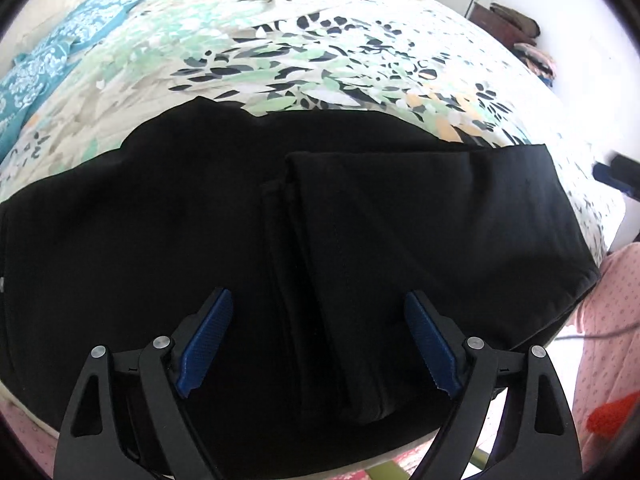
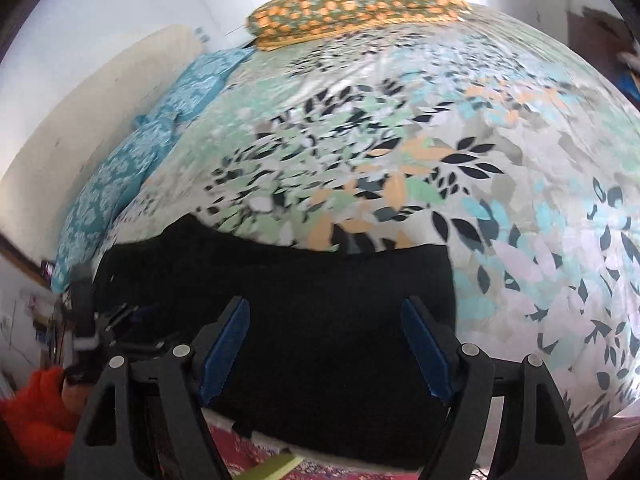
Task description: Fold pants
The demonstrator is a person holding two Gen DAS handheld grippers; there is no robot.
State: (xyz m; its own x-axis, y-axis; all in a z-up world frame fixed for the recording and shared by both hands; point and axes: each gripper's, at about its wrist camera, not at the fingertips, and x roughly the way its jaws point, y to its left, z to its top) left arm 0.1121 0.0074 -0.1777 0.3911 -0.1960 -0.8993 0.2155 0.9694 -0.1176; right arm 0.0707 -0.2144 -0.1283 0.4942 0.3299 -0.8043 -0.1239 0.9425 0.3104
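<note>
Black pants (image 1: 200,220) lie flat along the near edge of a bed, with one part folded over on the right (image 1: 420,220) so that a doubled edge runs down the middle. My left gripper (image 1: 320,304) is open and empty, just above the pants at that folded edge. My right gripper (image 2: 324,312) is open and empty, above the right end of the pants (image 2: 320,280). The left gripper also shows at the left edge of the right wrist view (image 2: 104,328), blurred.
The bed has a leaf-patterned sheet (image 1: 360,60). A yellow-orange pillow (image 2: 352,0) lies at the far end, and teal pillows (image 2: 132,168) along the left side. Pink cloth (image 1: 612,320) and an orange item (image 2: 36,412) lie beside the bed. A patterned rug (image 2: 248,456) is below.
</note>
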